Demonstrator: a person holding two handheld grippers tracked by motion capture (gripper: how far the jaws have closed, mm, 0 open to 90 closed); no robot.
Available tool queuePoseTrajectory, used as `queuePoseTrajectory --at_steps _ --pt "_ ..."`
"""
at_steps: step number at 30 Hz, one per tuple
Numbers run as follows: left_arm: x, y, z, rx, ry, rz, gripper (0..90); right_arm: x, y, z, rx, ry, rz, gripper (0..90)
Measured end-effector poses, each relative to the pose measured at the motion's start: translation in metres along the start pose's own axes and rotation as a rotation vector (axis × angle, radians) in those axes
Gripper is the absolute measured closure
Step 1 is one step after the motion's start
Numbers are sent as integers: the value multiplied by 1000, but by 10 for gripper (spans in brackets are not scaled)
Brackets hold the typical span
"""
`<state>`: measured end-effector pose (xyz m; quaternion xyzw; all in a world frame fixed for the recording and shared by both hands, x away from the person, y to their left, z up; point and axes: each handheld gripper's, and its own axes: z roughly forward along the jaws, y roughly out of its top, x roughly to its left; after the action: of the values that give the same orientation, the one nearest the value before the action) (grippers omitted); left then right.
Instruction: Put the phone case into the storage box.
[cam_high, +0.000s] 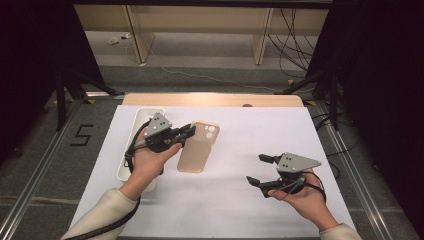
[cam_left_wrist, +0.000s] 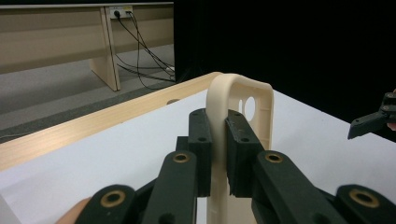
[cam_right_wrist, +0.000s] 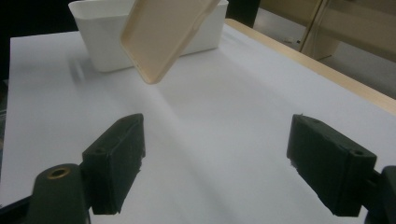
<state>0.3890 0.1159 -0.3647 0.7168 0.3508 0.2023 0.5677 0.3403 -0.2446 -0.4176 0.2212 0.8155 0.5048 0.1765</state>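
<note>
With my left hand-held gripper (cam_high: 189, 132) clamped on the beige soft plastic phone case (cam_high: 198, 147), lifted off the counter, my wide-open right hand-held gripper (cam_high: 257, 169) should take its free end next

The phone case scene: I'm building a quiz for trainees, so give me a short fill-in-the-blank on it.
1. The left gripper is shut on the edge of the beige ____.
2. The phone case is held ____ the table, not lying on it.
3. The right gripper has its jaws ____.
4. Behind the left hand stands a white ____.

Missing words: phone case; above; open; bin
</note>
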Motion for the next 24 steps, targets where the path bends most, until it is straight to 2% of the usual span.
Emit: queuePoseTrajectory --at_steps 5,19,24 --pt "2 2 -2 -4 3 3 821 -1 -1 -2 -3 -6 4 206" --pt "7 7 -8 -23 23 -22 821 -3 -7 -7 2 -21 14 206" --pt "9 8 -9 -23 33 -5 821 -4 -8 -9 -1 -25 17 206"
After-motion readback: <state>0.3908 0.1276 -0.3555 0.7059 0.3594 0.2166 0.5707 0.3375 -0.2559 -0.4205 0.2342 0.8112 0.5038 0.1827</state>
